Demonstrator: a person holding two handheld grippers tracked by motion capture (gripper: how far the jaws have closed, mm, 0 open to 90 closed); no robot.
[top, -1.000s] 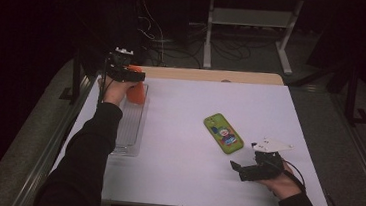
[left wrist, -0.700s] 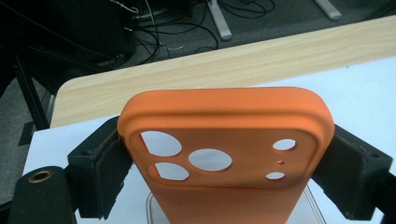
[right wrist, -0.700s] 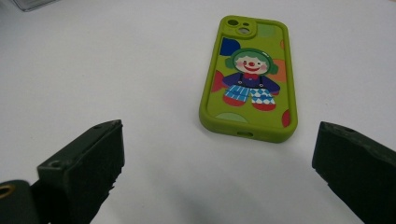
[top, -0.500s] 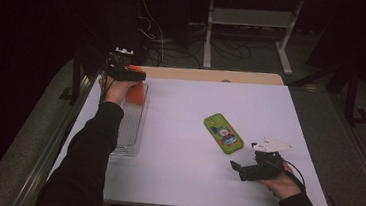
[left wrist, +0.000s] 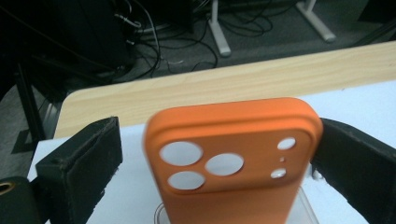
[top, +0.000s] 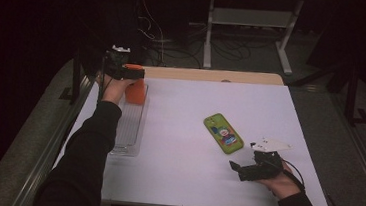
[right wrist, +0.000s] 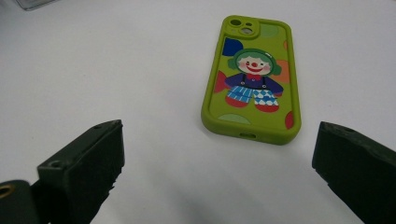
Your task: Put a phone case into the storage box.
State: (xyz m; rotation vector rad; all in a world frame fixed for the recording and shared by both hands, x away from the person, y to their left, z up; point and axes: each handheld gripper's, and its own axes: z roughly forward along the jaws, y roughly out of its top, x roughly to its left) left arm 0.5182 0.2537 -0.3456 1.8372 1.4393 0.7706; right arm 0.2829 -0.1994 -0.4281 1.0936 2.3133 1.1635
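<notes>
An orange phone case (left wrist: 233, 158) stands upright, camera holes toward me, between the jaws of my left gripper (left wrist: 219, 149). The right jaw touches its edge, while a gap shows at the left jaw. In the high view this gripper (top: 132, 72) hovers at the far end of a clear tray (top: 128, 128), with the orange case (top: 135, 92) under it. A green phone case with a clown picture (right wrist: 252, 77) lies flat ahead of my right gripper (right wrist: 217, 154), whose jaws are open and empty. From above, the green case (top: 223, 132) lies right of centre and the right gripper (top: 238, 168) is near the front right.
The white tabletop (top: 180, 173) ends at a wooden strip (top: 213, 75) along the far side. Beyond it are dark floor, cables and a metal stand (top: 248, 18). The clear tray's rim (left wrist: 306, 207) shows below the orange case.
The orange case has risen a little between the left jaws and now reaches the gripper's top. The right hand and the green case have stayed still.
</notes>
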